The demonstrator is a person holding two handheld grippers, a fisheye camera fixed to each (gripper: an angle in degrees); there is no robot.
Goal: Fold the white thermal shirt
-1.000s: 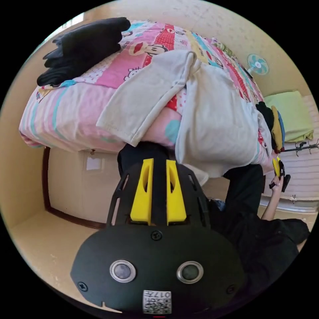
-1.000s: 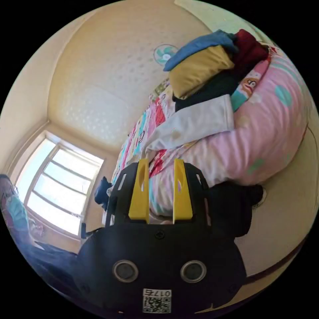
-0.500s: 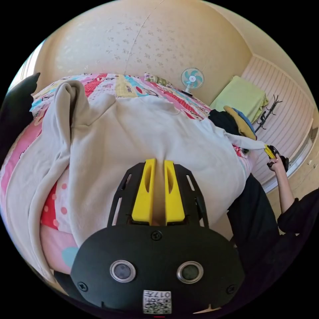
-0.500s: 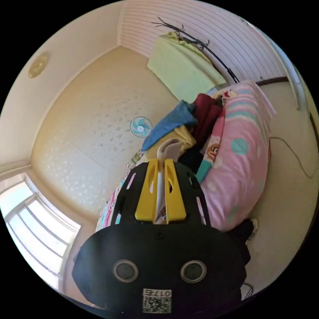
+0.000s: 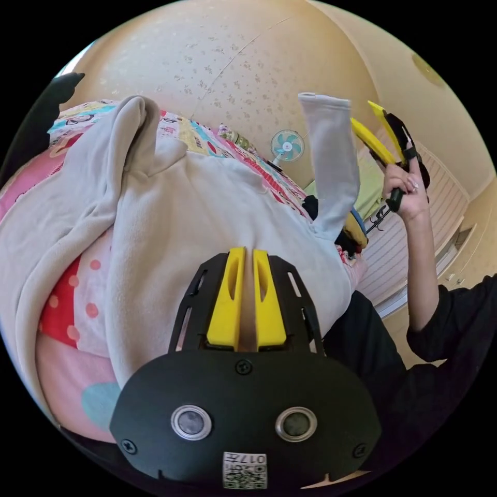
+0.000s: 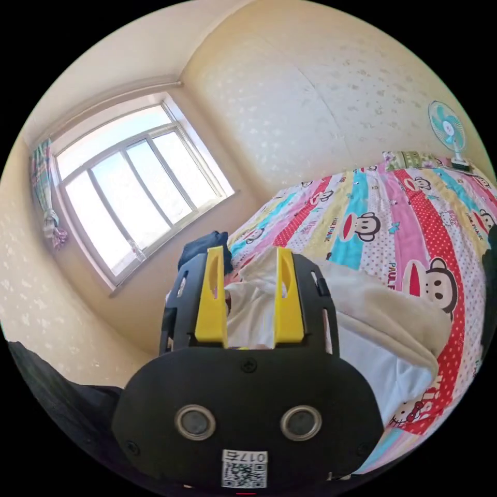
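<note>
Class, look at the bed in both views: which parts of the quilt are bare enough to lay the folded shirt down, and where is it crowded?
Free: the striped cartoon quilt between the white thermal shirt and the fan. Crowded: the near edge under the shirt, the corner with dark clothing by the window, and the clothes pile behind the raised sleeve.

Right gripper (image 5: 377, 127) now open, sleeve (image 5: 331, 160) released and loose just beside its fingers; 0.5 s ago it pinched that sleeve.

Left gripper (image 5: 246, 253) pinches the white shirt (image 5: 207, 207) — right gripper (image 5: 377, 127) spread, sleeve (image 5: 331, 160) loose.
</note>
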